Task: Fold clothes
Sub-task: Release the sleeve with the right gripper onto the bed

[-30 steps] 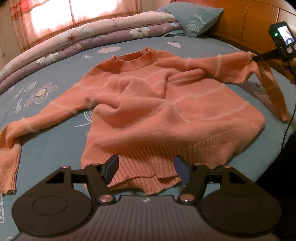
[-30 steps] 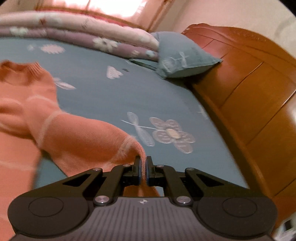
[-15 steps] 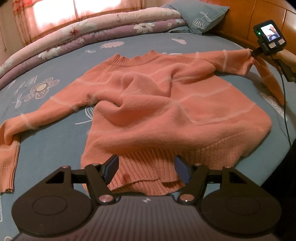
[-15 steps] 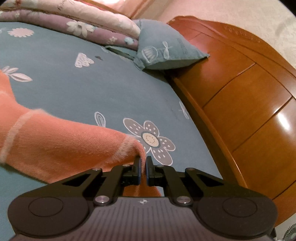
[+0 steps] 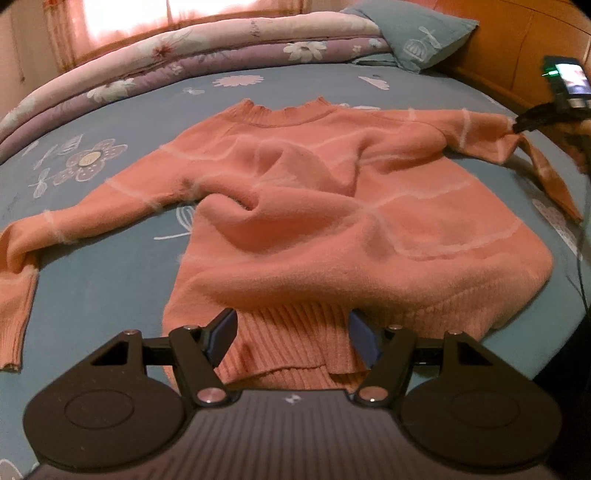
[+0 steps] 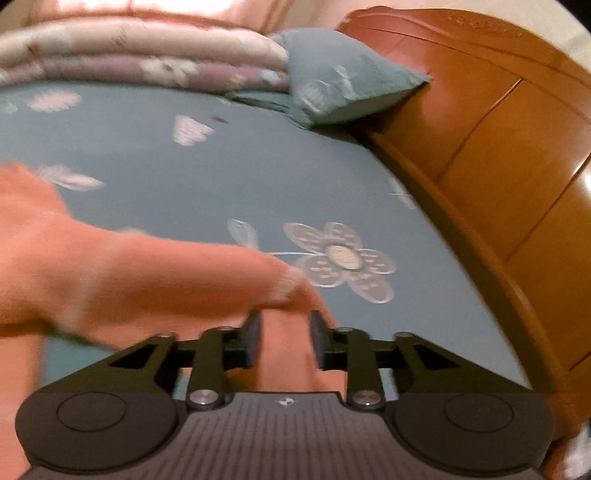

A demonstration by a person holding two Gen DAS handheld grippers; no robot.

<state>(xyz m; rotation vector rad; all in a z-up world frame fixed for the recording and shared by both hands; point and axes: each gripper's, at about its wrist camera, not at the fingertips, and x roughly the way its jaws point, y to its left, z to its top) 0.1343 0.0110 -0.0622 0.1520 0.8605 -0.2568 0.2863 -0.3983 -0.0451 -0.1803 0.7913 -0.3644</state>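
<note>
Nearest, the left gripper (image 5: 293, 334) stands with its jaws apart astride the ribbed hem of a fuzzy orange sweater (image 5: 332, 221), its blue pads not pressing the knit. The sweater lies rumpled and face-up on a blue flower-printed sheet (image 5: 110, 295), sleeves spread left and right, and at the right sleeve (image 6: 166, 273) the right gripper (image 6: 285, 338) is opening, the soft cuff between its pads. Farther off lie rolled floral quilts (image 5: 221, 48), a blue pillow (image 5: 417, 33) and a glossy curved wooden headboard (image 6: 498, 147).
</note>
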